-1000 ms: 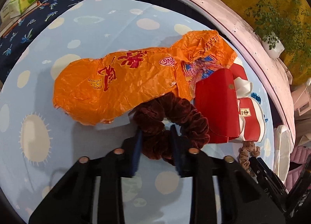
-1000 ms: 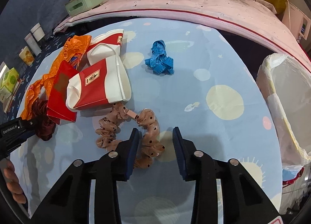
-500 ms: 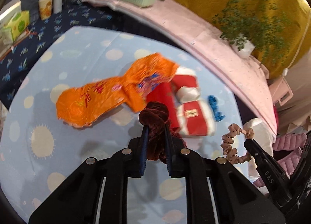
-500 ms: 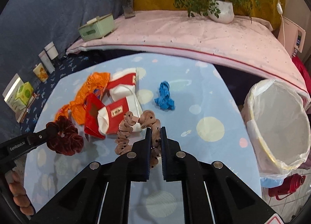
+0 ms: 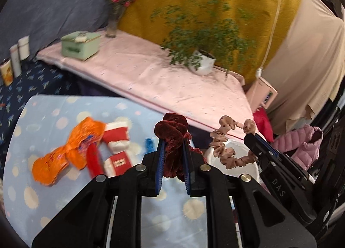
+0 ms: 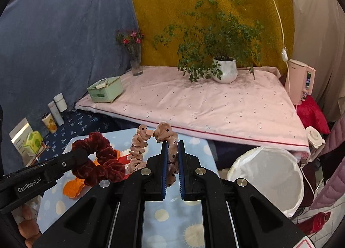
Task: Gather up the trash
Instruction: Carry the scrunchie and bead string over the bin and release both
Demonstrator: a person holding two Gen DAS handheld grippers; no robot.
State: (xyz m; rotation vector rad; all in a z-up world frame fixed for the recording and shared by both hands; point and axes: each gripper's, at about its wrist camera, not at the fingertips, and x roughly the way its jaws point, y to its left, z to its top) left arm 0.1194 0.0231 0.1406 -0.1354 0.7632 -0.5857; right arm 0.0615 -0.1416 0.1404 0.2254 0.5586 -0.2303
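- Clamping the soft maroon scrunchie (image 5: 172,138), the left gripper (image 5: 173,161) pinches its bunched fold.
- Right gripper (image 6: 171,161), at three o'clock, pinches the limp dotted scrunchie (image 6: 170,151).

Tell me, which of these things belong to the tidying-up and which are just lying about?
Part of the job:
- dark red scrunchie in the left tongs
- spotted pink scrunchie in the right tongs
- orange wrapper
- red-and-white carton
- white-lined bin

Just lying about:
- potted plant
- green box
- flower vase
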